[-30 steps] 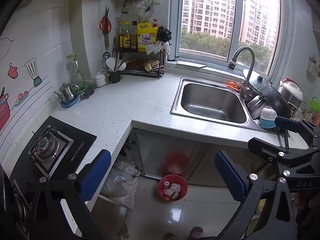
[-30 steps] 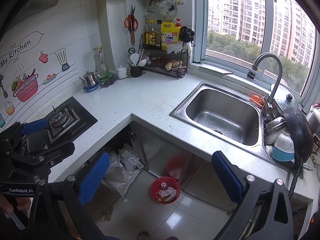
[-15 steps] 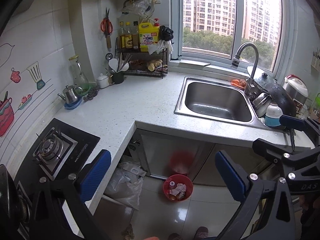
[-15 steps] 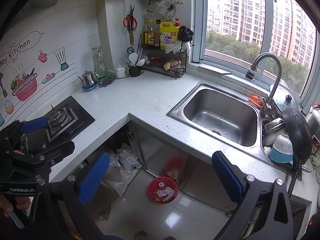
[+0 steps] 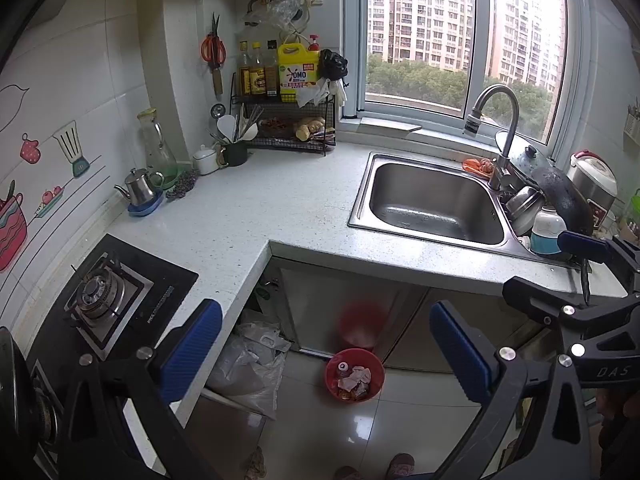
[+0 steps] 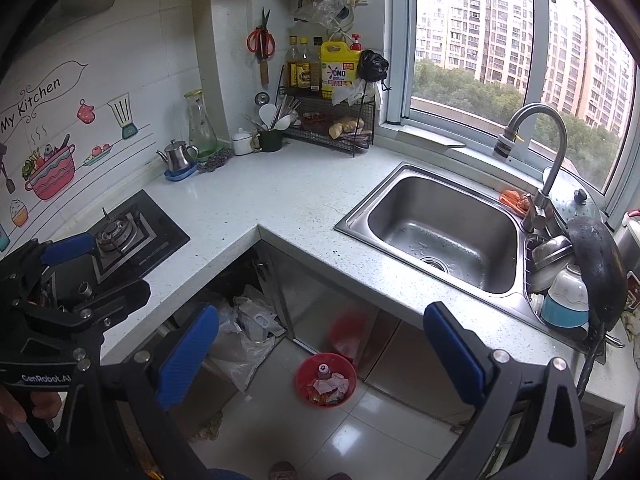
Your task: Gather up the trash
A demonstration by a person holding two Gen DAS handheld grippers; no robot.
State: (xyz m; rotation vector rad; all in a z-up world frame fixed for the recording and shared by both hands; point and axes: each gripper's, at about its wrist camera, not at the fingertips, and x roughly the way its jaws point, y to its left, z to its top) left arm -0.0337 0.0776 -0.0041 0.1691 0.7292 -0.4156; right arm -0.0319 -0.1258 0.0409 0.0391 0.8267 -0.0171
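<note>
Floor holds red trash bin (image 5: pixel 354 374), seemingly well below left hand-held gripper (image 5: pixel 326 350).

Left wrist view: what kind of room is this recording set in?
A home kitchen, most likely in a high-rise flat. A steel sink with a faucet is set in an L-shaped counter, a gas stove sits at its near end, and a red bin of trash stands on the floor.

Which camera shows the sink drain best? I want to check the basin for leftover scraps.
The right wrist view: it looks down into the sink and shows the drain. In the left wrist view the sink's near wall hides the drain.
</note>
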